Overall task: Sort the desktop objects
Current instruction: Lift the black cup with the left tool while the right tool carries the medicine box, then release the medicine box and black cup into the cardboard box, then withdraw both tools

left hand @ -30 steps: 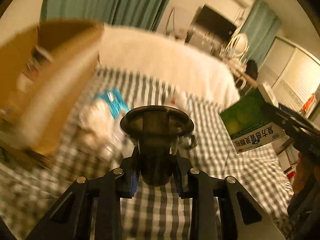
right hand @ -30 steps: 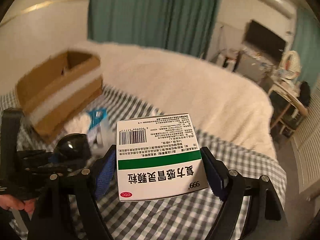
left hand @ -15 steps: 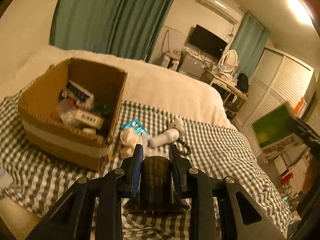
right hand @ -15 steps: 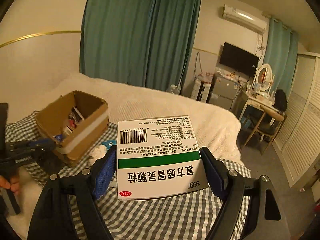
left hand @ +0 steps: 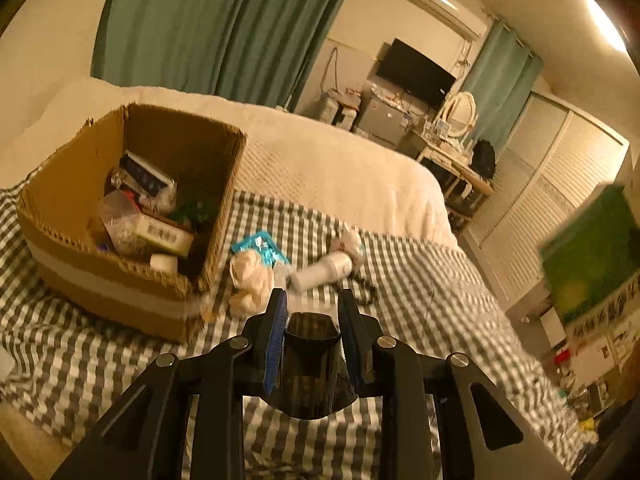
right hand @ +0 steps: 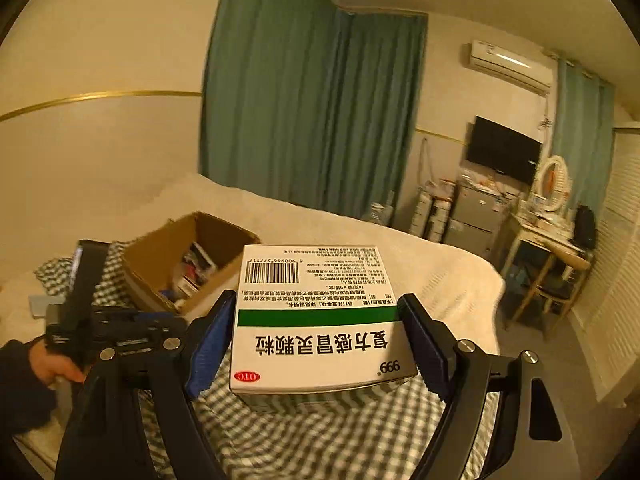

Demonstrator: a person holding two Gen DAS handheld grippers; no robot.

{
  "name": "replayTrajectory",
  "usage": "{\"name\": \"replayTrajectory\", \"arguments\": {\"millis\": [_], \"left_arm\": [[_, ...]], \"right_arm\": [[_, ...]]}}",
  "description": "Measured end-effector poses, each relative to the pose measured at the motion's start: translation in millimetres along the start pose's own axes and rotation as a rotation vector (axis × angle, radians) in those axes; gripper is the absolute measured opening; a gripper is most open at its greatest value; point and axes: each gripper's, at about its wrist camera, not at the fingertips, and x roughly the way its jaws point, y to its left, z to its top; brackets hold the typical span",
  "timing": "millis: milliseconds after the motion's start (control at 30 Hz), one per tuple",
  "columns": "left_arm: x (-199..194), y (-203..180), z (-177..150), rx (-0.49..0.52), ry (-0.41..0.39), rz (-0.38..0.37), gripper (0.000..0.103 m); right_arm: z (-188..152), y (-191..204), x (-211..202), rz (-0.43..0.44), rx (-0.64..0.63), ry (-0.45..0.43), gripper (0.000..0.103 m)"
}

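My left gripper (left hand: 312, 304) is shut on a dark smoky plastic cup (left hand: 312, 368), held above the checked cloth. An open cardboard box (left hand: 120, 280) with several packets inside stands to its left. My right gripper (right hand: 316, 308) is shut on a white and green medicine box (right hand: 320, 320), held high over the bed; the same medicine box (left hand: 588, 256) shows blurred at the right edge of the left wrist view. The cardboard box (right hand: 160, 256) lies below and left of it. The left gripper's body and a hand (right hand: 52, 364) show at the left of the right wrist view.
On the checked cloth (left hand: 420, 280) beside the box lie a crumpled white wad (left hand: 252, 276), a blue packet (left hand: 260, 246), a white bottle (left hand: 324, 272) and a dark cord (left hand: 362, 292). A white bedspread (left hand: 340, 168) lies behind. A desk and chair (right hand: 548, 264) stand at the right.
Both grippers have risen with their loads. The cardboard box and the items on the cloth now sit lower and farther off. The cup's rim no longer faces the left camera.
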Motion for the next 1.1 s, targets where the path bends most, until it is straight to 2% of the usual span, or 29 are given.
{"name": "replayTrajectory", "arguments": {"millis": [200,300,400,533,733,867,1000,1033,1100], "left_arm": [[-3.2,17.3,40.2,-0.036,-0.080,-0.008,0.027],[-1.6,35.8,62.3,-0.050,-0.110,0.013,0.027],[-1.4,62.6,82.6,-0.081,-0.143,0.054,0.027],[-5.2,104.2,99.9,-0.133,-0.195,0.149,0.027],[3.1,156.8,105.1,-0.167,-0.172,0.232,0.027],[11.5,179.0,106.3,-0.170,-0.168,0.283,0.027],[18.7,188.6,106.2,-0.153,-0.157,0.298,0.027],[20.3,188.0,106.3,-0.137,-0.151,0.305,0.028],[21.6,186.8,106.1,-0.109,-0.136,0.322,0.049]], "right_arm": [[4.7,3.4,47.4,0.080,0.012,0.037,0.079],[11.9,13.4,76.7,0.091,-0.013,0.069,0.078],[21.2,31.0,106.8,0.133,-0.023,0.097,0.078],[45.8,66.1,148.4,0.241,-0.027,0.106,0.078],[72.3,141.2,217.5,0.349,-0.066,0.133,0.078],[80.9,176.2,266.2,0.344,-0.069,0.162,0.078],[82.0,181.8,303.4,0.329,0.017,0.195,0.080],[81.3,179.4,309.2,0.315,0.047,0.197,0.081],[79.9,173.7,314.5,0.293,0.077,0.206,0.088]]}}
